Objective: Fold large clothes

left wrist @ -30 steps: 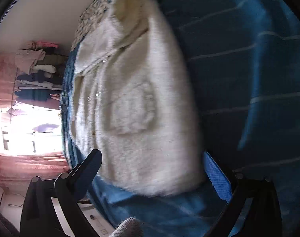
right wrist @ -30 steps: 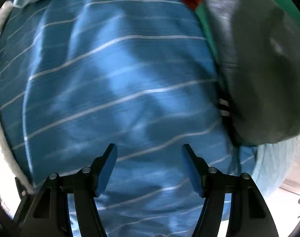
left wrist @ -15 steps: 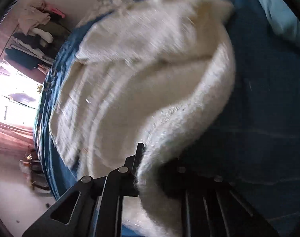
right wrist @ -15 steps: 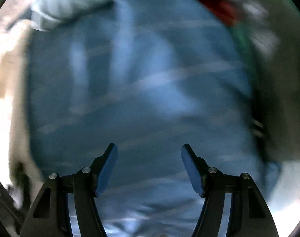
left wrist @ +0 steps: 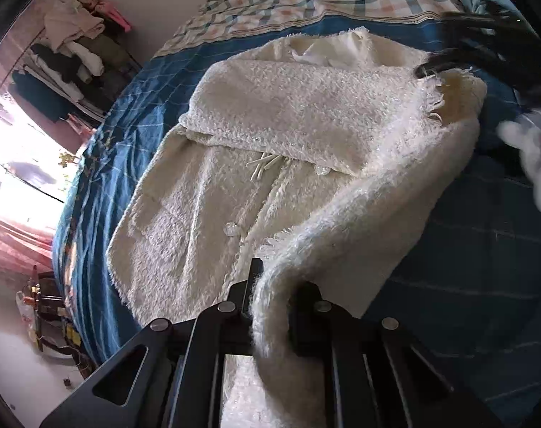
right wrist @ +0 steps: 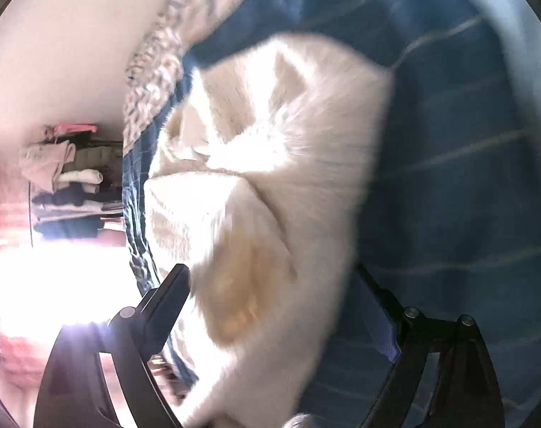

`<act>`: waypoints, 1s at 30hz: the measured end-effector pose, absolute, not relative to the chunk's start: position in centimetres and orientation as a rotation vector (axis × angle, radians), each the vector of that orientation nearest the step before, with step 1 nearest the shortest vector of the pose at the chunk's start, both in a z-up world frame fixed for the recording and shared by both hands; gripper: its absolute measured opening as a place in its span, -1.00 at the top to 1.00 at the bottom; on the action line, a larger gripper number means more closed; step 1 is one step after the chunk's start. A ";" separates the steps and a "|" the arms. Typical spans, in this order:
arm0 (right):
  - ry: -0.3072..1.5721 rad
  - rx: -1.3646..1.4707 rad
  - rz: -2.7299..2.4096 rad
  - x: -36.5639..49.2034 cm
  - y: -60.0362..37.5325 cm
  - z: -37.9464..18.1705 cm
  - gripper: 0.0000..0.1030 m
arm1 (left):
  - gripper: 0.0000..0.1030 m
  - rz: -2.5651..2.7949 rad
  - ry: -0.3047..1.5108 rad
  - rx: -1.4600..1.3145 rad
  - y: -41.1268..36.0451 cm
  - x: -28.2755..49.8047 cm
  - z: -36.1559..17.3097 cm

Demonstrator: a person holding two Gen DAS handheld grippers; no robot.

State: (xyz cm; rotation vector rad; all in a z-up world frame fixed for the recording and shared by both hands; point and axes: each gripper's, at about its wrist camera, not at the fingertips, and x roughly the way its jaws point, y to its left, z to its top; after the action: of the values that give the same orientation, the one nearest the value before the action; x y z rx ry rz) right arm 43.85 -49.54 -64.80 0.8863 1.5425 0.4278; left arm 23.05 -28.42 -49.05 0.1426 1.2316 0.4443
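Note:
A fluffy cream cardigan (left wrist: 270, 149) lies spread on a blue striped bedsheet (left wrist: 484, 256), one sleeve folded across its chest. My left gripper (left wrist: 270, 299) is shut on the cuff of the other sleeve and holds it raised above the hem. My right gripper (left wrist: 484, 53) shows blurred at the cardigan's far shoulder in the left wrist view. In the right wrist view the right gripper (right wrist: 277, 292) is open, its fingers either side of the blurred cardigan (right wrist: 270, 178).
A checked blanket (left wrist: 306, 3) lies at the bed's far end. A rack of hanging clothes (left wrist: 70, 57) stands by a bright window at the left. Floor clutter (left wrist: 45, 314) sits beside the bed's left edge.
My left gripper closed on the sleeve cuff and lifted it over the cardigan. My right gripper swung from bare bedsheet to the cardigan's shoulder, still open.

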 end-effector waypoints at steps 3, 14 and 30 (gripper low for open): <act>1.607 0.879 0.321 43.7 -48.4 -67.1 -0.14 | 0.82 0.407 1.247 0.116 -26.9 23.2 -49.0; 1.543 0.706 0.206 43.1 -44.0 -55.9 0.56 | 0.82 0.267 1.243 -0.022 -18.5 23.2 -44.5; 1.627 0.344 0.234 52.4 -13.7 -54.8 0.56 | 0.82 0.385 1.311 -0.310 2.5 26.4 -47.1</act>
State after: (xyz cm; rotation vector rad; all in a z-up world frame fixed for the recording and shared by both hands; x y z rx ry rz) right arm 52.44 -13.72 -54.83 0.3442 1.6272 0.2339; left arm 26.38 2.47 -47.14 -0.3104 1.3106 0.3846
